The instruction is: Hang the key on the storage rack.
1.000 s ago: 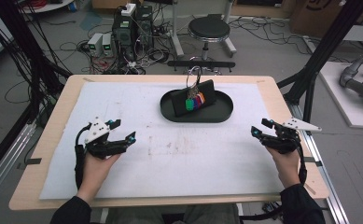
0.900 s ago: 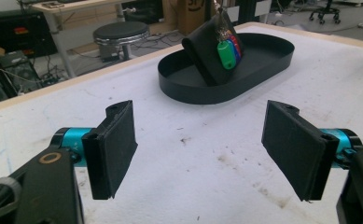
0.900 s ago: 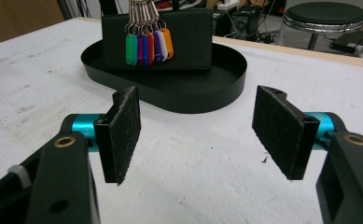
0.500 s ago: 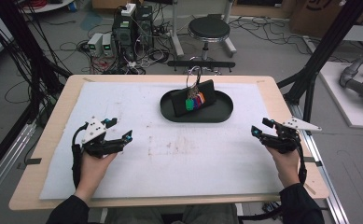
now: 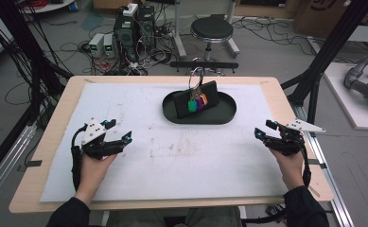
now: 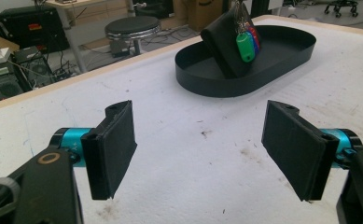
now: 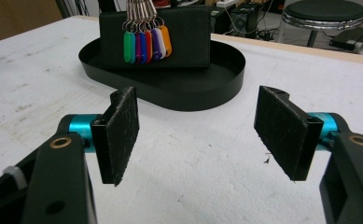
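Note:
A black oval tray (image 5: 198,121) sits at the back middle of the white mat. In it leans a black holder (image 5: 211,91) with a bunch of coloured key tags (image 5: 197,102) hanging from metal rings. My left gripper (image 5: 119,131) rests at the mat's left side, open, with nothing between its pads (image 6: 116,144). On the right side my right gripper (image 5: 263,128) is also open and empty. From the left gripper view the tray (image 6: 216,86) and tags (image 6: 245,44) lie ahead to the right. The right gripper (image 7: 200,135) faces the tray (image 7: 193,100) and tags (image 7: 146,44) straight on.
The white mat (image 5: 181,165) covers most of the wooden table (image 5: 290,109). Black frame posts (image 5: 333,42) stand by the table's back right and left corners. A stool (image 5: 212,29), computers and cables are on the floor beyond the far edge.
My left gripper has shifted slightly to the left and turned a little. The right gripper and the tray have stayed put.

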Action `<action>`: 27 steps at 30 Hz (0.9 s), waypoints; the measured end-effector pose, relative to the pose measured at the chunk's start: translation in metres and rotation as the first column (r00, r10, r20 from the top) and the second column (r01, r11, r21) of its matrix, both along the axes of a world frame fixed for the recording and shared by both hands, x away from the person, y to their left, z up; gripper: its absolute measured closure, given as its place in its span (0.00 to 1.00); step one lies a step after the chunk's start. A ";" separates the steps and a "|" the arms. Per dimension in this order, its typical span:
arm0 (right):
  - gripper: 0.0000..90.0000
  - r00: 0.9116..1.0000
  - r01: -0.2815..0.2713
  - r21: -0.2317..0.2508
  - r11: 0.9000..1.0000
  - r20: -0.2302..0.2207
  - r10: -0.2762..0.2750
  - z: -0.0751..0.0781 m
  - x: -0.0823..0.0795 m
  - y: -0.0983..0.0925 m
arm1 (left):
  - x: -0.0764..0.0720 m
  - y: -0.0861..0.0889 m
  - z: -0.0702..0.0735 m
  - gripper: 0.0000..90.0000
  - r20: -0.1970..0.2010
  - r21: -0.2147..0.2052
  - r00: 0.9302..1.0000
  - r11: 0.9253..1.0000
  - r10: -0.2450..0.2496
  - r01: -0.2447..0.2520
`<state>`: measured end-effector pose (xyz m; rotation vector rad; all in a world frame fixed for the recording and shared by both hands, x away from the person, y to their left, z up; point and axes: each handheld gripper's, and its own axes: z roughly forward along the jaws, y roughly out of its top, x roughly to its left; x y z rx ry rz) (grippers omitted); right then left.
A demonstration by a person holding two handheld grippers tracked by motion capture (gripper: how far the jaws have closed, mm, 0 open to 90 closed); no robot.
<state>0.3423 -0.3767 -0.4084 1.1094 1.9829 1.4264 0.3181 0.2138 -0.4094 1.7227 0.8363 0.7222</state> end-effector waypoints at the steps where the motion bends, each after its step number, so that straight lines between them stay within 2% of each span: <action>1: 0.35 1.000 0.000 0.001 1.000 -0.002 0.000 0.000 0.000 0.000 | 0.000 0.000 0.000 0.29 -0.001 -0.002 1.000 1.000 0.001 -0.001; 27: 0.35 1.000 0.006 0.001 1.000 0.000 -0.006 0.000 -0.003 -0.003 | 0.002 0.002 -0.002 0.29 -0.007 0.021 1.000 1.000 0.021 -0.021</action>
